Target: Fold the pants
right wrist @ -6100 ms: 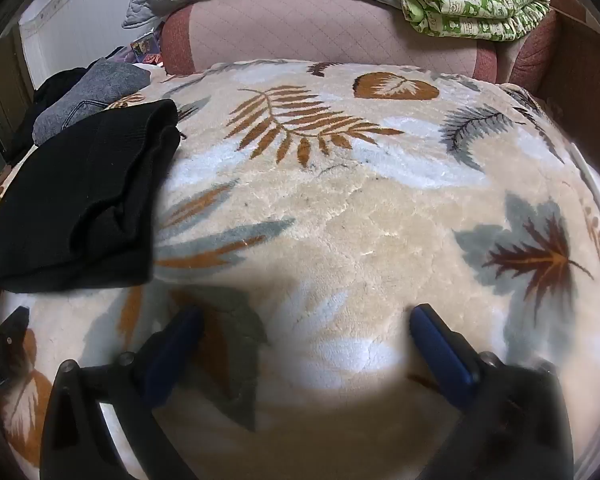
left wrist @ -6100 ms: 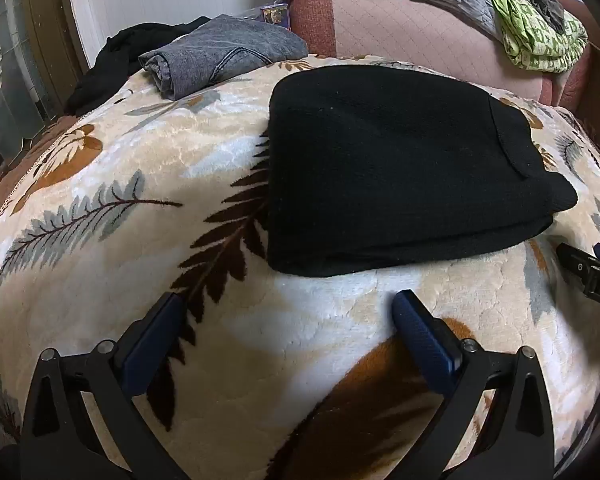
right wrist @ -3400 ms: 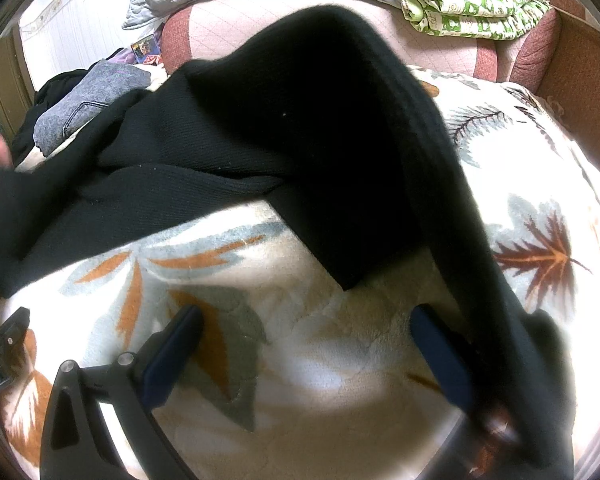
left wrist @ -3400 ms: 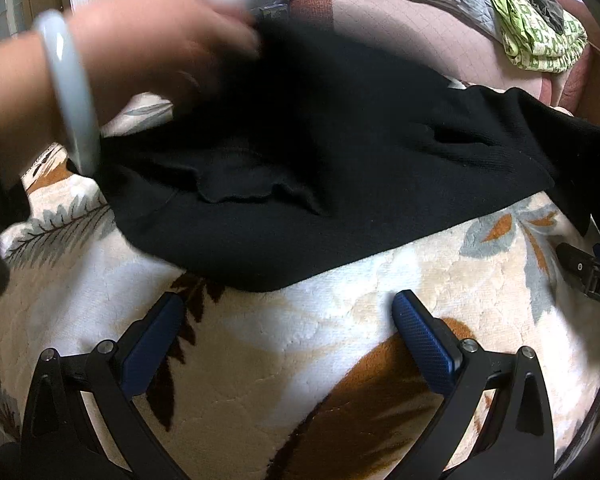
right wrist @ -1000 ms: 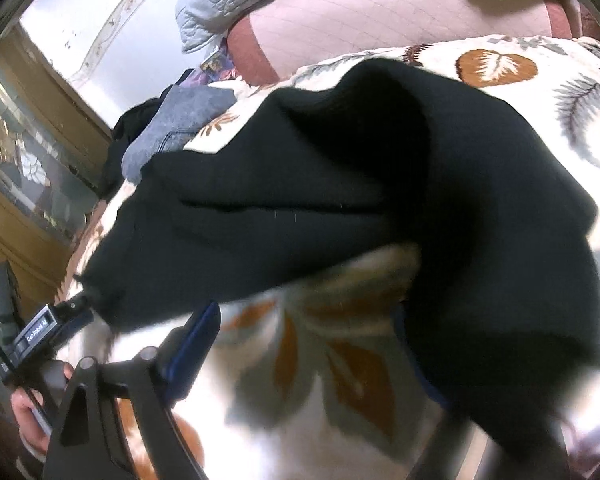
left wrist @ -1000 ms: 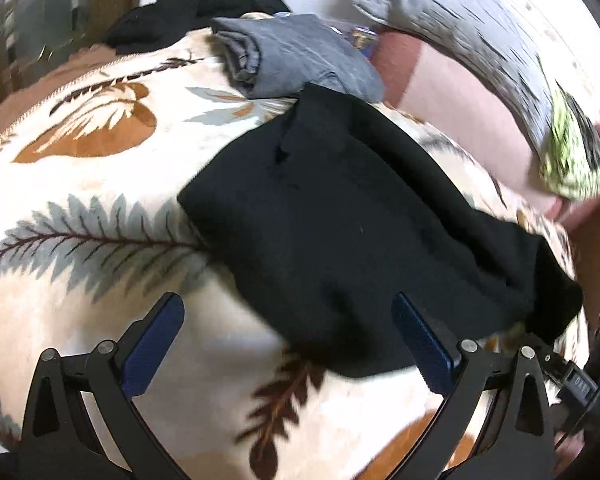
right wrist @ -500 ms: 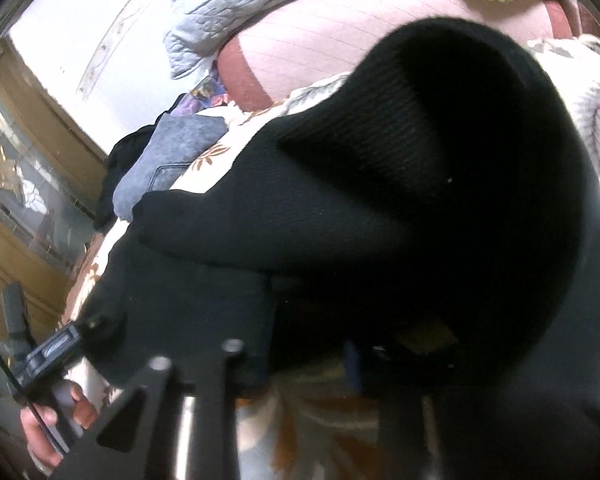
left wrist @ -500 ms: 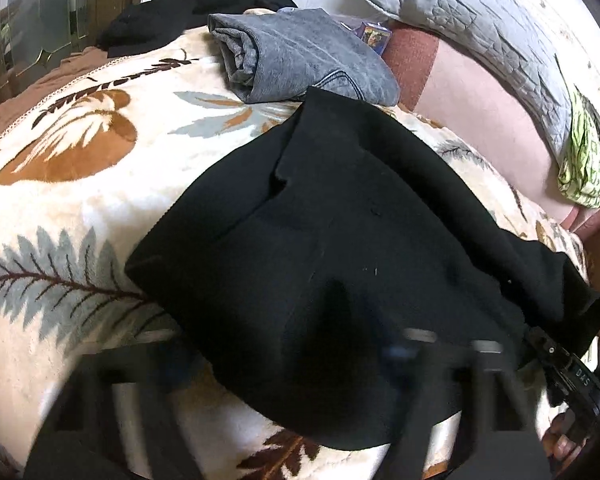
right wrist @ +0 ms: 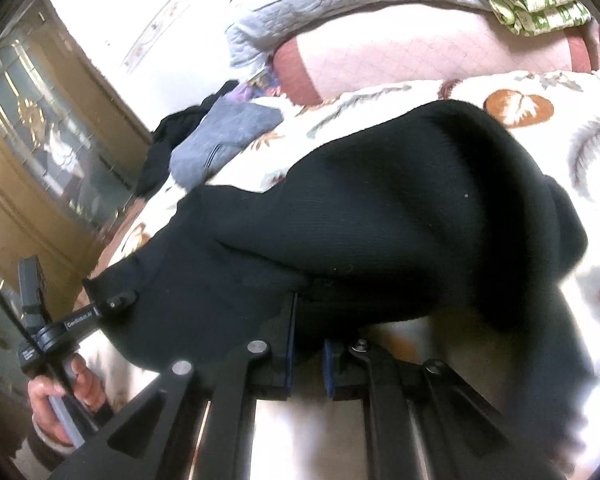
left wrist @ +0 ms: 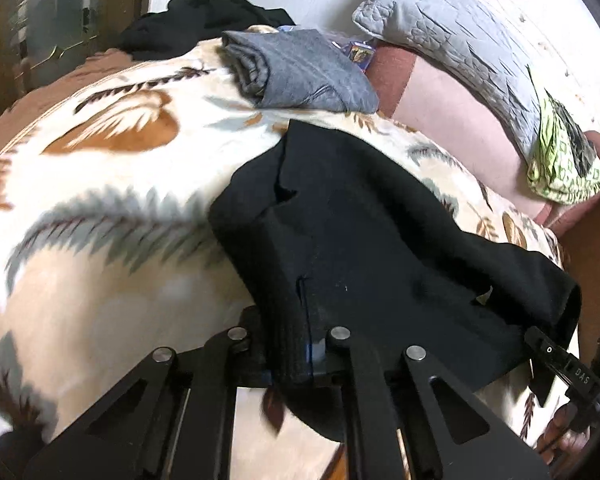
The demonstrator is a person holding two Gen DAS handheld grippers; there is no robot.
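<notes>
- Left gripper [left wrist: 296, 354]: clamped on near edge of black pants [left wrist: 364, 248].
- Right gripper [right wrist: 308, 354]: pinching another edge of same pants, bunched above.
- Pants spread across leaf-print blanket [left wrist: 112, 184], near folded grey garment [left wrist: 300, 70].

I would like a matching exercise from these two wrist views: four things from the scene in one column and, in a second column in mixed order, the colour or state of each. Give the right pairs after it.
Things
1. black pants
2. folded jeans
3. quilted pillow
4. leaf-print blanket

Colour or state
A. pale grey, lies on top of the pink headboard
B. cream with brown and grey leaves, covers the bed
C. gripped by both the left claw and the right claw
D. grey-blue, a folded pile at the far edge

Pairs: 1-C, 2-D, 3-A, 4-B
</notes>
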